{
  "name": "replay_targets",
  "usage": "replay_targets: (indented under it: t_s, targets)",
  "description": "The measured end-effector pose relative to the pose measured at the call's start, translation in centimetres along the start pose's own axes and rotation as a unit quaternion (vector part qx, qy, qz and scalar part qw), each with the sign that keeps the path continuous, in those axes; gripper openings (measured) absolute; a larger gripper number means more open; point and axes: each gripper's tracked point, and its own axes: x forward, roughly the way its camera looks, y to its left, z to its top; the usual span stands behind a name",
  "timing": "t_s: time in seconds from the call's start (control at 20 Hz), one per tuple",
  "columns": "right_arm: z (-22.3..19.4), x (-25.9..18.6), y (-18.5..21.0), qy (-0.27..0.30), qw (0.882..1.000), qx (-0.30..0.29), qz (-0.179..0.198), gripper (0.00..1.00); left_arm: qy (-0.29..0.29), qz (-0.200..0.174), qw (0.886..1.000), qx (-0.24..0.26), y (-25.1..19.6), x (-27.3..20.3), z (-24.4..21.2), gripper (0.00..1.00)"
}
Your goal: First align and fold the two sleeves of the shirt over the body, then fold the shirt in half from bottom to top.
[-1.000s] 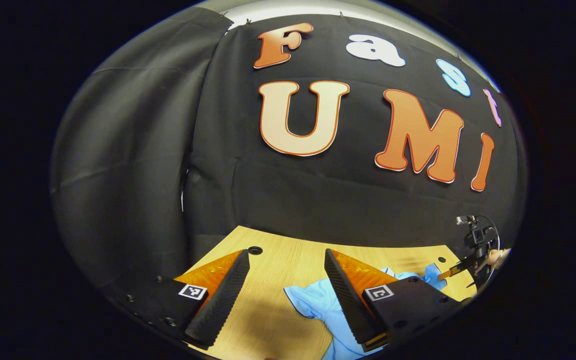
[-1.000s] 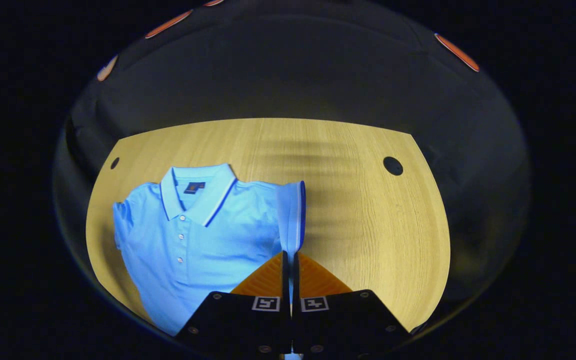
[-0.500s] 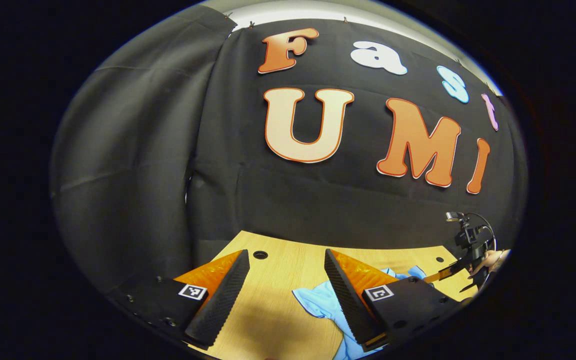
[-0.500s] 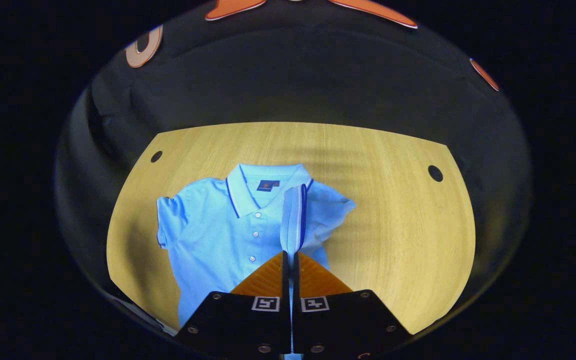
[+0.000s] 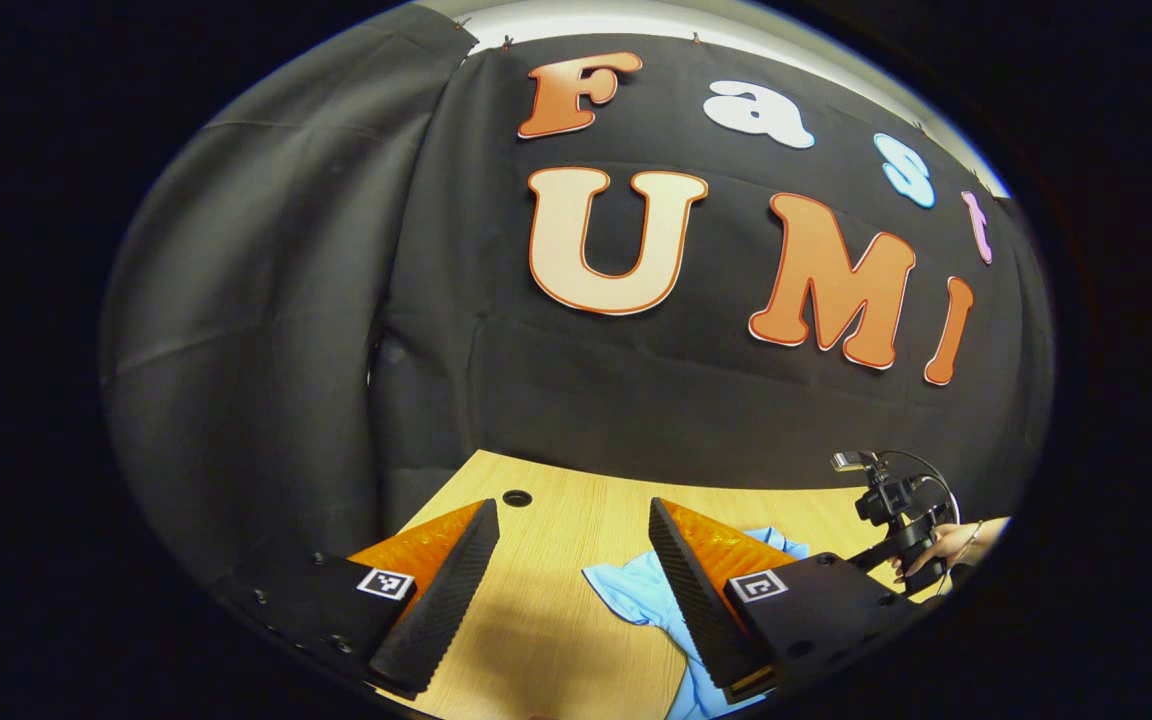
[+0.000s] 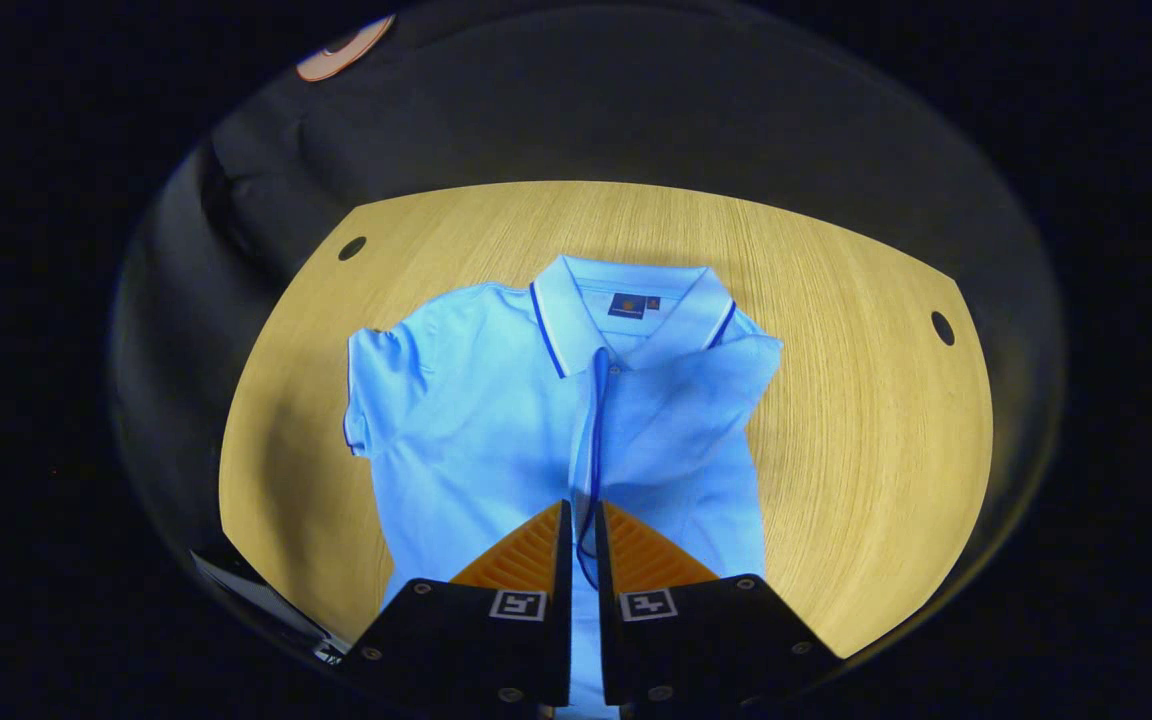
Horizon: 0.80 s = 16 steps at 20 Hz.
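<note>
Pinching the blue-edged cuff of one sleeve [image 6: 591, 430], the right gripper [image 6: 582, 520] has its two fingers almost together, with just a thin gap where the cloth sits. It holds that sleeve over the front of the light blue shirt [image 6: 476, 420], near the buttons. A second ago the same sleeve hung out past the side of the shirt, over the bare wood. Half a second ago it was near the collar. Now it is pulled across the body, and the shoulder cloth is folded over with it.

The shirt lies flat on the yellow wooden table [image 6: 836, 400], collar [image 6: 626, 310] at the far end. The other sleeve [image 6: 371, 385] sticks out flat to the side, not folded yet. In the right gripper view the shirt sits more in the middle than before.

The left gripper [image 5: 571, 580] has its fingers wide apart and grips nothing. It hangs above the table [image 5: 556, 520] near one corner, beside a small round hole [image 5: 516, 497]. It has hardly moved in the last second.

The left gripper view looks mostly at the black cloth wall [image 5: 286, 350]. It shows a little bit of the shirt [image 5: 636, 590] behind one finger. It also shows, far off at the edge, the other gripper [image 5: 891, 515] and the hand [image 5: 946, 548] that holds it. That gripper sits closer in than it did a second ago. The right gripper view looks down and shows nearly the whole shirt, with its collar and row of buttons.
</note>
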Motion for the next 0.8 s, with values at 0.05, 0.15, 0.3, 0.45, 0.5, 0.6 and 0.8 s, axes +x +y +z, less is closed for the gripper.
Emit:
replay_targets:
  t_s: [0.05,0.15,0.3,0.45,0.5,0.6,0.8]
  targets:
    - [0.0,-0.1,0.2,0.000,1.000,0.000,0.002,0.13,0.003,0.001,1.000,0.000,0.1,-0.1,-0.1,0.99]
    - [0.2,-0.5,0.8,-0.002,1.000,0.008,0.014,0.21,0.004,0.004,1.000,-0.002,0.2,-0.2,-0.1,0.99]
    - [0.5,-0.7,0.8,-0.015,0.999,0.025,0.023,0.52,0.011,0.005,1.000,-0.007,0.1,-0.1,-0.5,0.99]
    - [0.5,-0.9,-0.2,-0.024,0.999,0.031,0.013,0.79,0.026,-0.003,0.999,-0.025,-0.5,0.1,-1.3,0.99]
    - [0.4,-1.1,-0.6,-0.025,0.999,0.031,0.005,0.84,0.030,-0.003,0.999,-0.026,-0.8,0.5,-1.3,0.99]
    - [0.7,-1.7,-1.5,-0.036,0.999,0.032,-0.009,0.94,0.046,0.002,0.999,-0.018,-1.5,1.8,-1.9,1.00]
    - [2.0,-4.2,-3.0,-0.080,0.995,0.052,-0.027,0.97,0.104,-0.012,0.994,-0.040,-3.3,3.4,-4.8,0.95]
